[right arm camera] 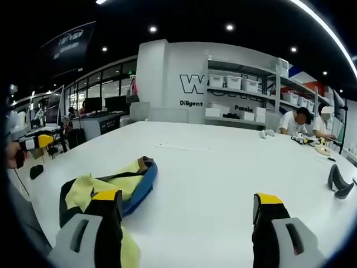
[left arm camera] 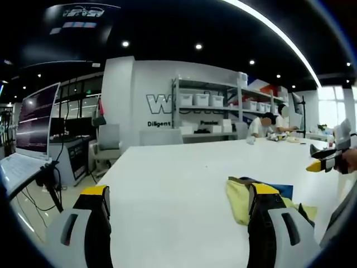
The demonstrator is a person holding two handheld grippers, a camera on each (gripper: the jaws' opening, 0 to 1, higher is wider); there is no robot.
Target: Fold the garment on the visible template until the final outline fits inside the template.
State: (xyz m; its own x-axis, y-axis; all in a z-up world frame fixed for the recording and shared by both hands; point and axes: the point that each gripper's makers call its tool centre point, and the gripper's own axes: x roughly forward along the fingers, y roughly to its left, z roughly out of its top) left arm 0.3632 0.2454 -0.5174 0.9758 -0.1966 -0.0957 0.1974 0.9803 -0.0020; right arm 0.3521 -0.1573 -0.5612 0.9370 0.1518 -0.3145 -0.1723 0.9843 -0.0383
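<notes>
Evidently an opening stage: both tongs hover spread and empty above the white surface (right arm camera: 223,167). Left tongs (left arm camera: 181,204) frame bare surface; right tongs (right arm camera: 187,209) likewise. The yellow, blue and black garment (right arm camera: 120,187) lies crumpled at lower left of the right gripper view, partly behind a jaw. Next, presumably, descend and pinch an edge. No template outline can be made out.

both views low over white table (left arm camera: 184,167), facing shelves (right arm camera: 245,100), sharing crumpled garment (right arm camera: 111,187)
</notes>
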